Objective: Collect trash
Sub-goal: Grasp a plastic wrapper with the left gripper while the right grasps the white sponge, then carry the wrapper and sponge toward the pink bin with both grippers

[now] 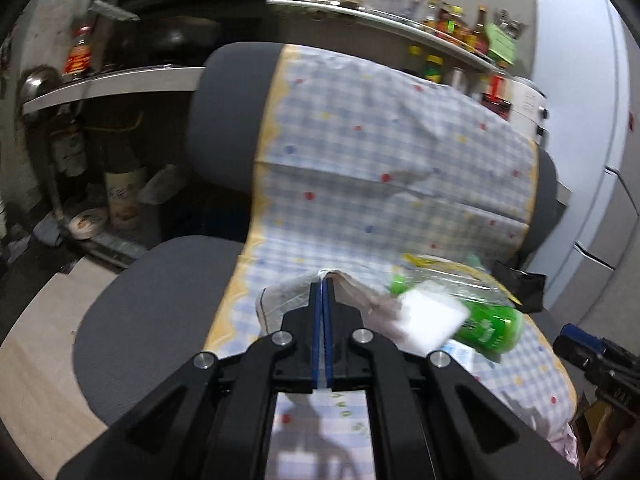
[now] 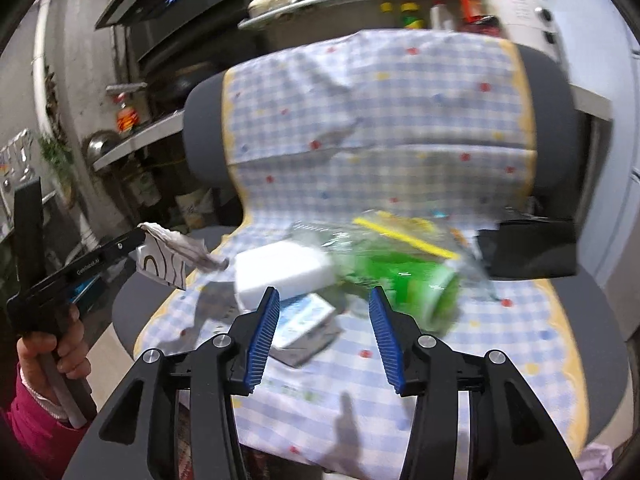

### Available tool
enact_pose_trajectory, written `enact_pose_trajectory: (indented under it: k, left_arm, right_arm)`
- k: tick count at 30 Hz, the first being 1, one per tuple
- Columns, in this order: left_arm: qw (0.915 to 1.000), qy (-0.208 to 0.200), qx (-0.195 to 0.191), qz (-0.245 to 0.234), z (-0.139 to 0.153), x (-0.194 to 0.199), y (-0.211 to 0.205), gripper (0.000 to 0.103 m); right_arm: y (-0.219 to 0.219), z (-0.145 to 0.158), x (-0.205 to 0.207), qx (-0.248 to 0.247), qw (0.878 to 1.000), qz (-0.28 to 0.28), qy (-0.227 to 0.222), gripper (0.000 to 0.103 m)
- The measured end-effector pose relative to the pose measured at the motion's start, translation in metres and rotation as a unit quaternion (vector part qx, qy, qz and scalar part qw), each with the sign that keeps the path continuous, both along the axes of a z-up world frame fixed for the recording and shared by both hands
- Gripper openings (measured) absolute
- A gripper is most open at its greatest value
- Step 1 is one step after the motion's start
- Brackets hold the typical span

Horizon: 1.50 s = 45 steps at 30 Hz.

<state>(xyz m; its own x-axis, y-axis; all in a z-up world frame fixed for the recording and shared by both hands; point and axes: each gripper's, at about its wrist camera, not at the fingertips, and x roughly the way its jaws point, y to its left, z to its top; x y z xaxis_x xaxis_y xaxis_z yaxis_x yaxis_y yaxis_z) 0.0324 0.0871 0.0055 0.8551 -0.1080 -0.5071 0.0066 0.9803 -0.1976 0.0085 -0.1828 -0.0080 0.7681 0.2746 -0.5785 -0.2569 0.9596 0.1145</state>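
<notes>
Grey fabric covered the office chair (image 2: 208,120), and a blue-and-white checked cloth with a yellow border (image 2: 400,128) lay draped over its back and seat. On that cloth sat the trash: a white rectangular foam block (image 2: 280,272), a green cylindrical can (image 2: 404,280) under a crumpled clear plastic bag with a yellow strip (image 2: 400,236), and a small blue-and-white printed packet (image 2: 304,320), all touching or overlapping, though blur made their edges uncertain. The left gripper (image 1: 323,280) had its jaws fully closed on a crumpled white paper scrap with dark markings (image 2: 172,256), held above the seat's left edge, apart from the pile. The right gripper (image 2: 324,300) stood roughly half open with nothing gripped, its blue ribbed pads (image 2: 264,336) framing the packet and the can's near end. A hand in a pink sleeve (image 2: 48,352) held the left tool's handle
</notes>
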Motion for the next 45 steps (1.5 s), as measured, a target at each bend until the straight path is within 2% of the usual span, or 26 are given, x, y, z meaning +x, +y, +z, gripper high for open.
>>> enact_pose_trajectory:
  k: [4, 9, 16, 17, 18, 21, 23, 29, 36, 42, 45]
  left_arm:
    - [0.9997, 0.002, -0.016, 0.016, -0.003, 0.003, 0.021, 0.000]
    - [0.9995, 0.008, -0.025, 0.015, -0.011, 0.006, 0.029, 0.000]
    - [0.9992, 0.018, -0.035, 0.000, -0.021, 0.009, 0.029, 0.000]
    - [0.9992, 0.018, -0.035, -0.001, -0.021, 0.008, 0.029, 0.000]
    - [0.9992, 0.018, -0.035, -0.002, -0.021, 0.008, 0.029, 0.000]
    - [0.9993, 0.019, -0.033, -0.005, -0.022, 0.007, 0.027, 0.000]
    - [0.9992, 0.020, -0.033, -0.009, -0.022, 0.007, 0.025, 0.000]
    - [0.9993, 0.014, -0.028, -0.022, -0.015, 0.004, 0.011, 0.000]
    - [0.9988, -0.004, -0.015, -0.047, 0.005, -0.010, -0.019, 0.000]
    - [0.9936, -0.025, -0.015, -0.109, 0.027, -0.027, -0.063, 0.000]
    - [0.9850, -0.037, -0.019, -0.167, 0.037, -0.036, -0.104, 0.000]
  right_arm:
    - [0.041, -0.018, 0.017, -0.018, 0.999, 0.027, 0.012, 0.048]
    - [0.080, -0.043, 0.034, -0.034, 0.998, 0.031, 0.029, 0.048]
    - [0.107, -0.068, 0.055, -0.055, 0.998, -0.009, 0.037, 0.047]
    - [0.105, -0.069, 0.056, -0.056, 0.998, -0.014, 0.038, 0.040]
    - [0.104, -0.070, 0.057, -0.054, 0.998, -0.019, 0.039, 0.027]
    - [0.098, -0.068, 0.055, -0.048, 0.998, -0.018, 0.035, 0.015]
    - [0.093, -0.063, 0.048, -0.048, 0.998, -0.009, 0.029, 0.012]
    - [0.068, -0.041, 0.018, -0.027, 0.999, 0.031, 0.020, 0.009]
    - [0.038, -0.005, -0.029, -0.012, 0.998, 0.055, -0.022, 0.009]
    - [-0.008, 0.016, -0.063, -0.024, 0.998, 0.001, -0.062, 0.009]
    - [-0.043, 0.021, -0.076, -0.024, 0.996, -0.040, -0.070, 0.009]
